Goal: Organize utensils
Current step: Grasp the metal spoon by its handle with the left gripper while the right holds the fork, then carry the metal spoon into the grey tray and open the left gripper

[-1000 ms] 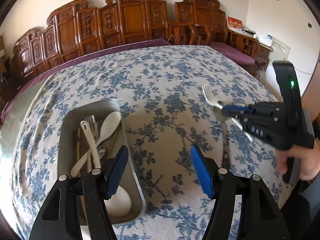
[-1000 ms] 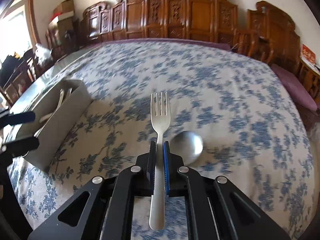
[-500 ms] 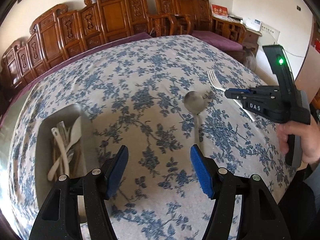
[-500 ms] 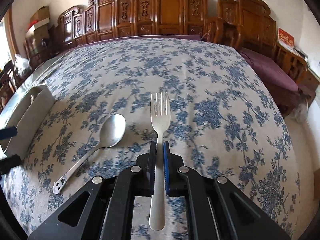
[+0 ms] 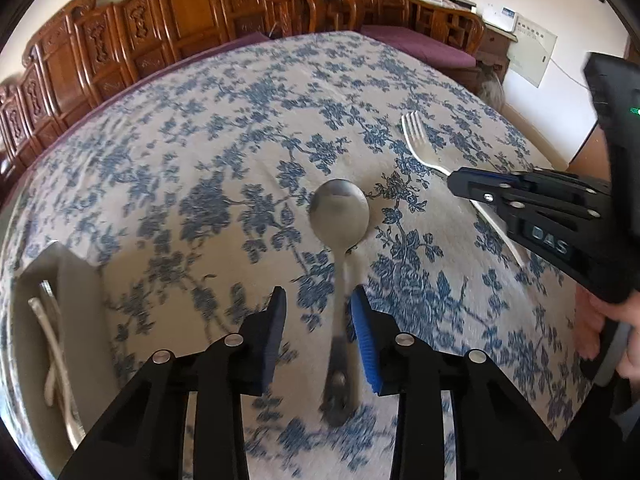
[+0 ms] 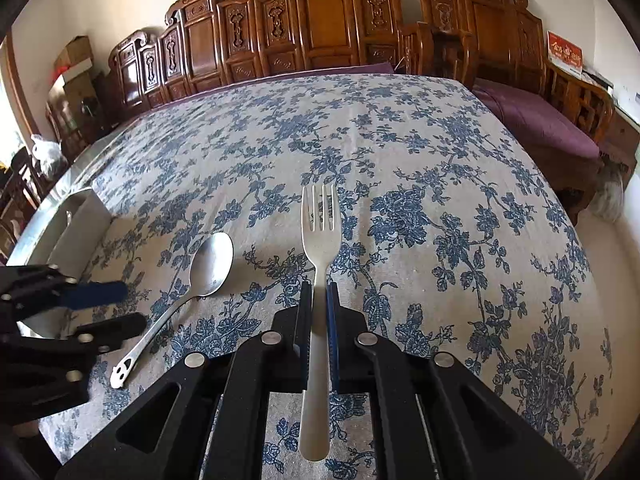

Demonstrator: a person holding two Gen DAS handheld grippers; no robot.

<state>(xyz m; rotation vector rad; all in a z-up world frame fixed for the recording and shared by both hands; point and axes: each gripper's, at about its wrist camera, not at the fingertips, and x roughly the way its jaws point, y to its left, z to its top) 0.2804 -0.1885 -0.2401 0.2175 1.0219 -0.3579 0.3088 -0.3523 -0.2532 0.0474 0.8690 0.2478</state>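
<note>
A metal spoon point(image 5: 339, 216) point(image 6: 208, 264) lies on the flowered tablecloth, bowl away from me. Its handle runs back between the fingers of my left gripper point(image 5: 318, 320) point(image 6: 128, 308), which comes down over it. The jaws are closing, and a gap still shows on both sides of the handle. To the right, above the cloth, my right gripper point(image 6: 319, 292) point(image 5: 460, 184) is shut on the handle of a pale fork point(image 6: 320, 232) point(image 5: 416, 140), tines pointing away. A grey metal tray point(image 5: 80, 280) point(image 6: 80, 216) stands at the left.
Several white and metal utensils point(image 5: 52, 340) lie inside the tray. A person's hand point(image 5: 600, 328) holds the right gripper at the right edge. Carved wooden chairs point(image 6: 320, 28) line the far side of the table, and a purple-cushioned bench point(image 6: 540, 120) stands at the right.
My left gripper moved from above the tray rightward and down to the spoon, and its jaws narrowed around the handle. The right gripper shifted right, still holding the fork.
</note>
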